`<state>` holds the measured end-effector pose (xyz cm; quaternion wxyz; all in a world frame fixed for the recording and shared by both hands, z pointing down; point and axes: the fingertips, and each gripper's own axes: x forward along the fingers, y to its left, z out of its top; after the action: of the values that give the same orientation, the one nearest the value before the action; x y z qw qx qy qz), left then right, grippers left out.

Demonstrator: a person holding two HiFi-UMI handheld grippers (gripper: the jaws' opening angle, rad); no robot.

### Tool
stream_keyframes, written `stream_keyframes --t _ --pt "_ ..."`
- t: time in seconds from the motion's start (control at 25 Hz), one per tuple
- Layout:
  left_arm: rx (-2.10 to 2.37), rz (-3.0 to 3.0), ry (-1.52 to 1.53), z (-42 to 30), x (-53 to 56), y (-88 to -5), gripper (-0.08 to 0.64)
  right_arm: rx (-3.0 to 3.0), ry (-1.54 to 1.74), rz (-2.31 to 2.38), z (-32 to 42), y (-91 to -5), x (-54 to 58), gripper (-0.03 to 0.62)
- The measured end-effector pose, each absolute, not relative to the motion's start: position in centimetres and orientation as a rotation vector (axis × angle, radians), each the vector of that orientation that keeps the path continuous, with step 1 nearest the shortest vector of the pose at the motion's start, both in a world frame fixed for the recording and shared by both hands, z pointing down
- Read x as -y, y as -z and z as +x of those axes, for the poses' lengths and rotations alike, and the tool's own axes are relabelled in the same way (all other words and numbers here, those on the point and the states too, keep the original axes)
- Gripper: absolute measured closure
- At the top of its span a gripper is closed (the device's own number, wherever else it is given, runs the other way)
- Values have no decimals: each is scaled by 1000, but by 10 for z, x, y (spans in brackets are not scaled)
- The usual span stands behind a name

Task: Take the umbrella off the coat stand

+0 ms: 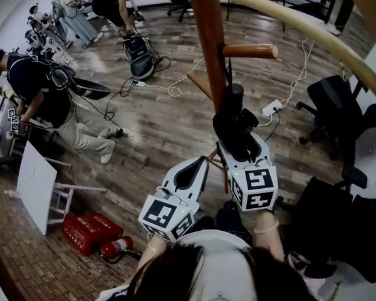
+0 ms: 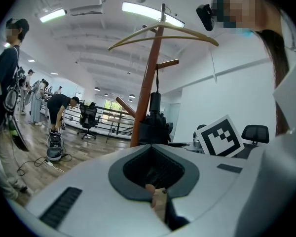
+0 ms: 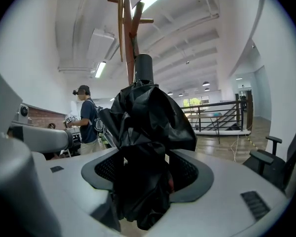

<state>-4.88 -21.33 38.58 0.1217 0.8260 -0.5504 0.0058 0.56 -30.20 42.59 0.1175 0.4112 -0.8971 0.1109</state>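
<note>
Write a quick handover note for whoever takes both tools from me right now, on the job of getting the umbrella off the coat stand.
Left tool: open and empty, held low beside the right one.
Right tool: jaws wide apart around the black folded umbrella. The pads do not appear to clamp it.
The umbrella hangs by its strap from a peg on the coat stand.
Done: the right tool is in place around the umbrella.
Left to do: close on it, lift the strap off the peg, and carry the umbrella clear of the stand.

Wood-plank floor (image 1: 169, 124), white walls (image 2: 227, 98), ceiling strip lights (image 2: 148, 11), black office chairs (image 1: 329, 102), possibly brick wall (image 3: 37, 113)
</note>
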Motion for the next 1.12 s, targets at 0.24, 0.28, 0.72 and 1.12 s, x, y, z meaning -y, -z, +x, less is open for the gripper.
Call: stream_keyframes --t 0.24,0.28,0.72,1.12 --pt "1620 2403 -19 -53 217 -384 551 2613 -337 1185 1 -429 311 311" --pt "1622 2402 -19 -53 217 -384 551 2617 -353 1187 1 -429 313 311" --pt "1653 2393 -6 -65 212 -379 551 2629 -351 1219 -1 -426 313 333" --pt "1637 2398 24 -63 210 -377 551 2622 -343 1205 3 -425 307 337"
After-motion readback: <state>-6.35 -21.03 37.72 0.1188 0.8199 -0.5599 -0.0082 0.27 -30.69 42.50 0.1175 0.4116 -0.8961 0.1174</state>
